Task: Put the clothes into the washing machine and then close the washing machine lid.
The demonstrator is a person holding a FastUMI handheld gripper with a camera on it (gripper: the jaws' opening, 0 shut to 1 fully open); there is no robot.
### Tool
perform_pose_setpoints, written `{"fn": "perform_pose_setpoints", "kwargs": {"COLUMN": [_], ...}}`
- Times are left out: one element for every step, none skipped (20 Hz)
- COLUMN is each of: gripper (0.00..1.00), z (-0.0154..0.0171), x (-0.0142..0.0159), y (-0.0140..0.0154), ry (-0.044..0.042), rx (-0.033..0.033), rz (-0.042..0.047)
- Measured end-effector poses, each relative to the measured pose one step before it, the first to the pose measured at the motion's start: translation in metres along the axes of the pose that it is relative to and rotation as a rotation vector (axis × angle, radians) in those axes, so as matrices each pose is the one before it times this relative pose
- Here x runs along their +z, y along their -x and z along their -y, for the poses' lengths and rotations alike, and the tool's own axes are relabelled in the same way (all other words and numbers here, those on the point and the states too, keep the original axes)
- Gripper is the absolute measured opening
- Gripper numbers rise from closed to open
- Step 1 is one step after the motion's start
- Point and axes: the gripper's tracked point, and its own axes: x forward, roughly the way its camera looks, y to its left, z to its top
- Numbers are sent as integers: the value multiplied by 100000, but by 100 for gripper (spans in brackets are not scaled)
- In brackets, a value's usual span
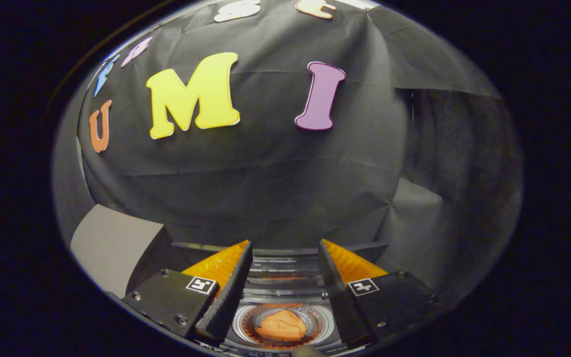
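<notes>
Two fingers (226,290) of hand-held gripper (285,253) spread wide, released, nothing between pads. Fingers wedge-shaped: orange ribbed outer faces, black serrated inner faces, black bolted base plates with square markers. Below gap between fingers: washing machine (285,297), round drum mouth ringed by pale glossy rim, lid up. Clothes (281,325), crumpled orange fabric, lie inside drum, between finger bases. Grey flat-sided box (112,245) left of fingers, near. Beyond fingertips: open room up to wrinkled black cloth wall.
</notes>
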Motion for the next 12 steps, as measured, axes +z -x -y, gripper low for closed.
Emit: {"fn": "perform_pose_setpoints", "kwargs": {"gripper": [83,83,83,83,83,83,83,83,83,83,83,83], "z": [-73,-178,21,-120,-193,-162,-40,-91,-60,76,26,39], "x": [248,337,288,117,-73,-149,-141,-316,-167,-210,-332,-325], "y": [-693,-484,-648,-813,-751,-818,-669,-750,-603,-622,-603,-618], "ry": [-366,-430,-187,92,465,297,205,-110,-196,22,298,739], "rx": [-251,-49,-160,-590,-225,-340,-632,-735,-275,-375,-846,-640], "rz": [-797,-695,-663,-936,-1252,-1477,-1542,-1880,-1286,-1191,-1022,-938]}}
